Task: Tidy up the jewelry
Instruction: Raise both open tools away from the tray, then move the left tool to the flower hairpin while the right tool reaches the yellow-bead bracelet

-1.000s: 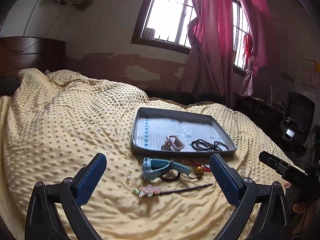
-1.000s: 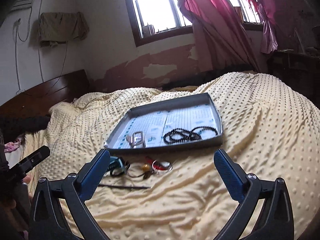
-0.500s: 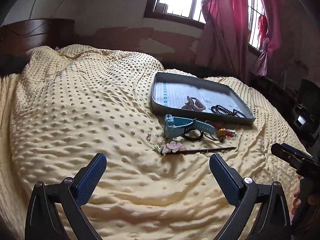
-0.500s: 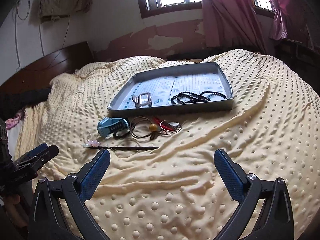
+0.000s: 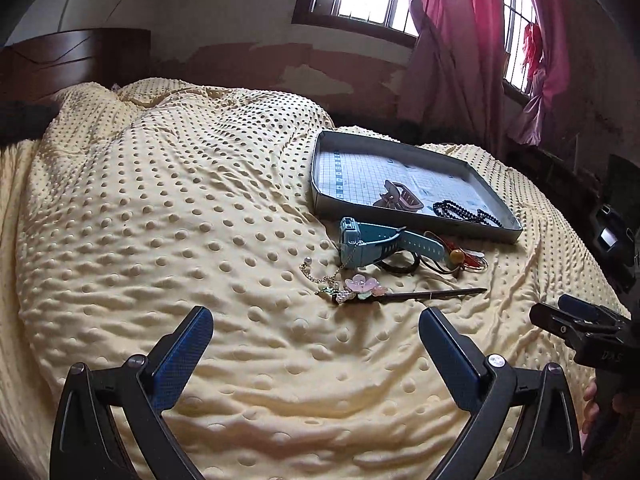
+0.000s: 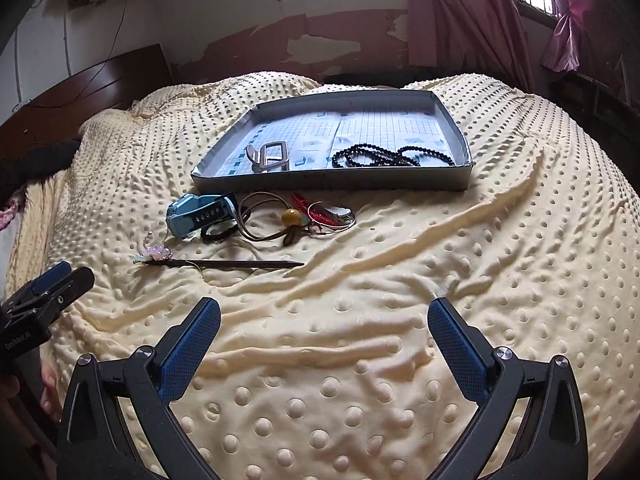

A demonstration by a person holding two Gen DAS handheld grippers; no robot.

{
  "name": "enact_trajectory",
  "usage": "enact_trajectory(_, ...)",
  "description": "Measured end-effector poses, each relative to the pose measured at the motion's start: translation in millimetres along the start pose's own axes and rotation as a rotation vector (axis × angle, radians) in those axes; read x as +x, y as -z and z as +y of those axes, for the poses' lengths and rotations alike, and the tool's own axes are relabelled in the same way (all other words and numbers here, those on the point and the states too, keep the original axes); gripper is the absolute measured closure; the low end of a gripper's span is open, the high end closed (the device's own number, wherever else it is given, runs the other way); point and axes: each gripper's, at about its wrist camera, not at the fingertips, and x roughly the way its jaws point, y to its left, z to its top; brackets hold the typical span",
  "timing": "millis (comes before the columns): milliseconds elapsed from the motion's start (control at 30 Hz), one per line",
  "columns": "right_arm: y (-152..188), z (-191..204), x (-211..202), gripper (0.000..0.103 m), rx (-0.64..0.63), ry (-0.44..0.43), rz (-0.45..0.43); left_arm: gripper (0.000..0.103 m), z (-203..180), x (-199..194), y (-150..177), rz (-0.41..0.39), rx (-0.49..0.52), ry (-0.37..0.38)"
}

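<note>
Yellow dotted blanket (image 6: pixel 400 320); hairpin (image 6: pixel 224 263) nearest, tray (image 6: pixel 448 120) beyond. Left gripper (image 5: pixel 316 330) and right gripper (image 6: pixel 324 320) agape, empty. Approach step; next: pinch hairpin shaft.

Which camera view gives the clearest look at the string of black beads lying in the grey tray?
The right wrist view: the string of black beads lies spread out, loops visible. In the left wrist view it sits partly behind the grey tray wall.
</note>
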Motion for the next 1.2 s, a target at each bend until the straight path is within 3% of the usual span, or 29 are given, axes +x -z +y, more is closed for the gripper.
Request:
enact_trajectory(667,-15,-6,11,0.001,0.010,0.001,-0.003,0.000,-2,14,-10,-0.002,-0.005,0.023)
enact_trajectory(900,-26,-15,10,0.001,0.027,-0.028,-0.017,0.000,-3,21,-15,0.010,-0.006,0.075)
enact_trajectory(1200,-48,-12,12,0.002,-0.077,-0.099,-0.027,0.024,-10,25,-13,0.027,0.027,0.148)
